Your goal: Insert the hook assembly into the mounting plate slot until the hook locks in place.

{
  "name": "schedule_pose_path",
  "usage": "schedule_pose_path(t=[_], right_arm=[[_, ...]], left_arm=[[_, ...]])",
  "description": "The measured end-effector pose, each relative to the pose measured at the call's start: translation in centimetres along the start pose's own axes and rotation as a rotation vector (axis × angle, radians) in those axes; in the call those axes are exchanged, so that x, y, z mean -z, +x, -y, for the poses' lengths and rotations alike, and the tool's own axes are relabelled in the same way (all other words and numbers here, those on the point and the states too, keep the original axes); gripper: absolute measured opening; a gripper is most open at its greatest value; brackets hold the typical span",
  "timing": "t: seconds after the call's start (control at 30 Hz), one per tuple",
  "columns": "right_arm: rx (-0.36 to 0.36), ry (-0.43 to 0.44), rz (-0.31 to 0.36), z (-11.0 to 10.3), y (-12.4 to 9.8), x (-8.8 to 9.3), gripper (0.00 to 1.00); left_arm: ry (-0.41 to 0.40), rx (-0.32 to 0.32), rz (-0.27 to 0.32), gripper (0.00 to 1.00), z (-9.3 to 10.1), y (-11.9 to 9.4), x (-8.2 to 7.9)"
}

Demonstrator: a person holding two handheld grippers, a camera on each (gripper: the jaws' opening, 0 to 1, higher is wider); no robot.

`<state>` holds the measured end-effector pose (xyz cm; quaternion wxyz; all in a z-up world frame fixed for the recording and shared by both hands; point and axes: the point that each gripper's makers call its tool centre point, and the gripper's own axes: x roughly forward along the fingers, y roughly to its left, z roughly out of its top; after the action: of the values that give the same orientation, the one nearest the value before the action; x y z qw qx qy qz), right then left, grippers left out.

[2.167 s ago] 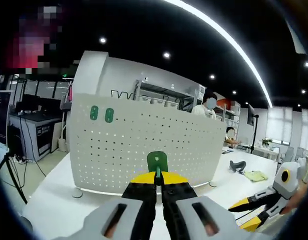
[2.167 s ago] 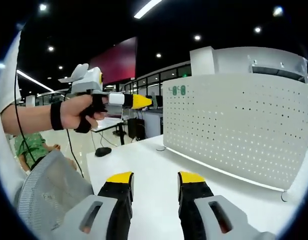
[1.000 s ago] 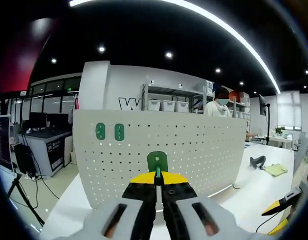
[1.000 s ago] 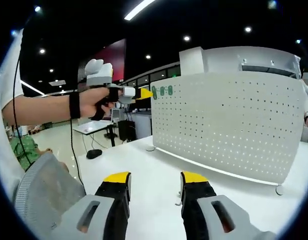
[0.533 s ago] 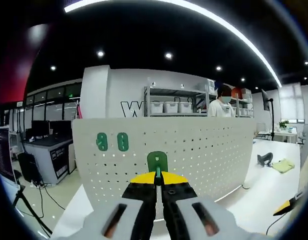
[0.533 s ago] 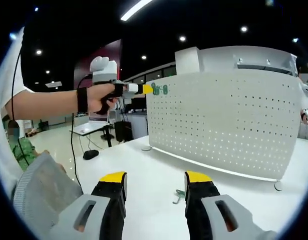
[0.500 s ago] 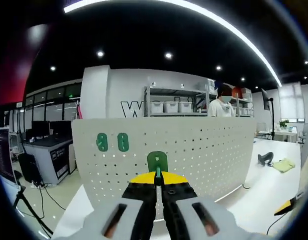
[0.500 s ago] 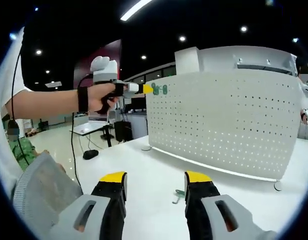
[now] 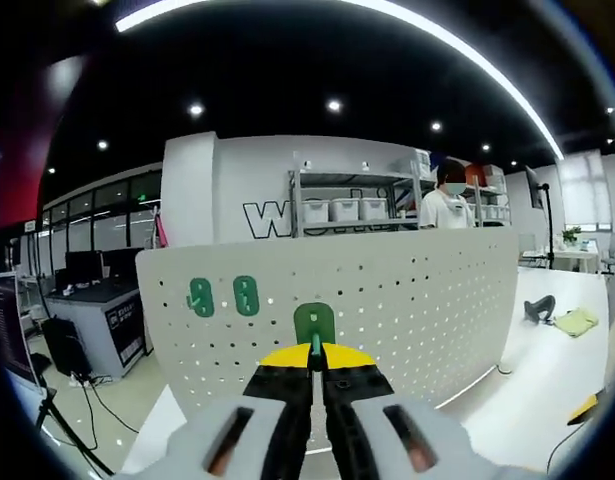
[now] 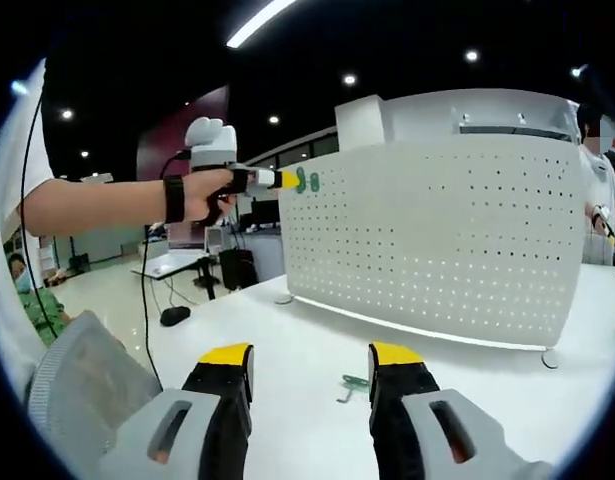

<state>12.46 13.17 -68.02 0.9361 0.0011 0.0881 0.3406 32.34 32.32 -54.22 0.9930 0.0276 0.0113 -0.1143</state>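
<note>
In the left gripper view my left gripper (image 9: pixel 315 352) was clamped on the green hook (image 9: pixel 314 323), whose flat tab stood up just past the yellow tips, in front of the white perforated mounting plate (image 9: pixel 407 300). Left of it and higher, two more green hooks (image 9: pixel 223 296) sat side by side on the plate's upper corner. Compared with half a second earlier the plate filled more of this view and those two hooks sat a little lower and closer to the held one, so my camera had closed in. I could not tell whether the held hook was touching the plate. In the right gripper view the hand (image 10: pixel 209 194) held the left gripper level with the plate's top left corner, its yellow tip right at the mounted hooks, nearer the edge than before. My right gripper (image 10: pixel 309 375) hung low over the white worktop (image 10: pixel 287 340), jaws spread and holding nothing. Between its tips, a small green piece (image 10: pixel 353 384) lay on the worktop; its shape was too small to make out.
</note>
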Motion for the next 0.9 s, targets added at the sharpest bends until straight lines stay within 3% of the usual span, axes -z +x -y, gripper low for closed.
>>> schedule_pose_path(t=[0.43,0.9], right_arm=[[0.016,0.004,-0.010,0.4,-0.5,0.5,0.47],[0.046,0.041,0.014,1.2,-1.0,0.3,0.47]], left_arm=[[0.027,-0.024,-0.011,0.02,-0.7,1.6,-1.0],[0.010,-0.035,-0.032,0.02,-1.1,3.5,-0.7]])
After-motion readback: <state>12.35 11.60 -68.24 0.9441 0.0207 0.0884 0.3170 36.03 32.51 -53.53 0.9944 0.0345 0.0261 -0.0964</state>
